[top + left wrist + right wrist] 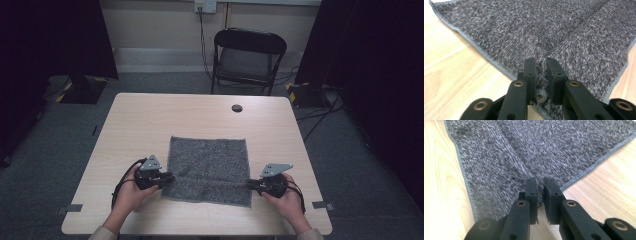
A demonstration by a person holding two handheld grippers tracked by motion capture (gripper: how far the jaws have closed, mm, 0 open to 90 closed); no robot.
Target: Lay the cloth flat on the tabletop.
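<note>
The cloth (pixel 209 170) is showing a mottled dark grey flecked with paler grey, a heathered, fuzzy pattern, and a plain mid-grey stitched hem is running along its edges. The surface (pixel 150 120) is showing pale, light wood with faint straight grain lines, and a small round black spot (pixel 237 108) is sitting in it. The left hand-held gripper (pixel 169 176) and the right hand-held gripper (pixel 251 184) are showing black jaws with brass-coloured rivets and grey top plates. The folding chair (pixel 248 55) is showing black.
</note>
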